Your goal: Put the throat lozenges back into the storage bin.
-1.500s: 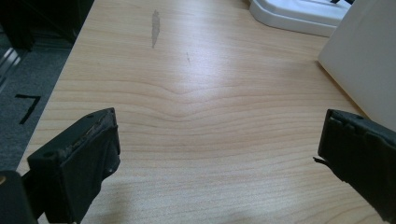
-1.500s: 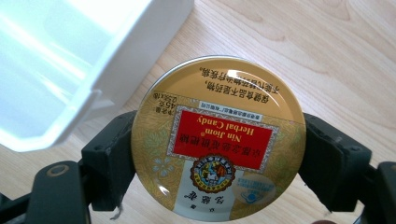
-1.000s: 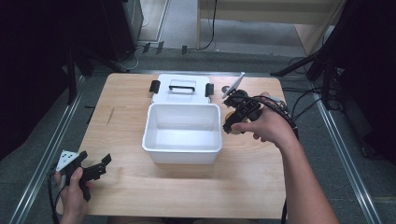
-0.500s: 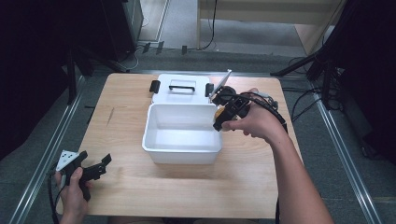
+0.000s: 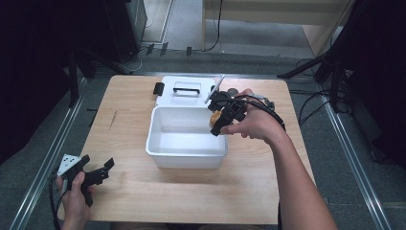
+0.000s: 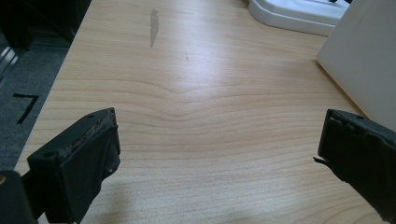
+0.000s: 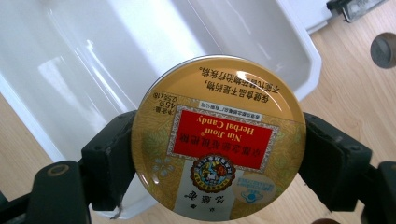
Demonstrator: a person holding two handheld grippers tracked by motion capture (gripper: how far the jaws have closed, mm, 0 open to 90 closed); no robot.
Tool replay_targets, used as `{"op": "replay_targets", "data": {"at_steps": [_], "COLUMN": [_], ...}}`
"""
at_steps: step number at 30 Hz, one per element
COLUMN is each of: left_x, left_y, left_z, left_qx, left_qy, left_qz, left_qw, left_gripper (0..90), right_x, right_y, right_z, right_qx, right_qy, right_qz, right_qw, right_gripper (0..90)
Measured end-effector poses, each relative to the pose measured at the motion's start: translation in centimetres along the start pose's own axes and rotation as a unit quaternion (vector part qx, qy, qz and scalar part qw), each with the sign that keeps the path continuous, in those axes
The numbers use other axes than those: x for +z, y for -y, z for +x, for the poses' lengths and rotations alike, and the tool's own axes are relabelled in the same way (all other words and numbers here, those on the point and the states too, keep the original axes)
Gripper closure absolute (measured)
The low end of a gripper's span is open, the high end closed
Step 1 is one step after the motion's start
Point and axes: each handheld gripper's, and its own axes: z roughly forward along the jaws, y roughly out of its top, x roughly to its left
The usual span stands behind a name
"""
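Observation:
A round gold candy tin (image 7: 218,140) with a red label sits between the jaws of my right gripper (image 5: 218,122), which is shut on it. The tin (image 5: 215,117) hangs over the right rim of the white box (image 5: 165,153), and that box (image 7: 84,60) lies open below it in the right gripper view. My left gripper (image 5: 98,173) rests at the table's near left corner, jaws wide apart with bare wood between its fingers (image 6: 79,163).
The box's white lid (image 5: 184,91) with a black handle lies flat behind the box. A small dark round object (image 7: 384,49) lies on the wood to the right of the box. Cables trail off the table's right side.
My right gripper has carried the tin leftward and down from beside the lid to the box's right rim. The left gripper has stayed put.

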Motion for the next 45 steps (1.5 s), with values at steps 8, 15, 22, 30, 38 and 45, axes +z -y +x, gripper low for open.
{"op": "replay_targets", "data": {"at_steps": [8,15,22,30,38,45], "left_x": [0.0,0.0,0.0,0.0,0.0,0.0], "left_y": [0.0,0.0,0.0,0.0,0.0,0.0], "left_z": [0.0,0.0,0.0,0.0,0.0,-0.1], "left_qx": [0.0,0.0,0.001,0.001,0.001,0.002], "left_qy": [0.001,0.001,0.002,0.002,0.002,0.002], "left_qz": [0.0,0.0,0.0,0.0,0.002,0.001], "left_qw": [1.0,1.0,1.0,1.0,1.0,1.0], "left_gripper": [0.0,0.0,0.0,0.0,0.0,0.0], "right_x": [0.4,1.3,2.2,3.6,4.9,6.4], "right_y": [-0.8,-1.3,-1.4,-1.0,-0.4,0.0], "right_z": [1.0,1.4,1.9,1.7,1.9,2.0], "right_qx": [-0.041,-0.056,-0.085,-0.1,-0.121,-0.124], "right_qy": [-0.005,-0.006,-0.015,-0.018,-0.021,-0.028], "right_qz": [-0.005,-0.003,-0.01,0.007,0.021,0.025], "right_qw": [0.9991,0.9984,0.9962,0.9948,0.9922,0.9916], "right_gripper": [20.3,20.2,20.3,20.3,20.2,20.2]}}
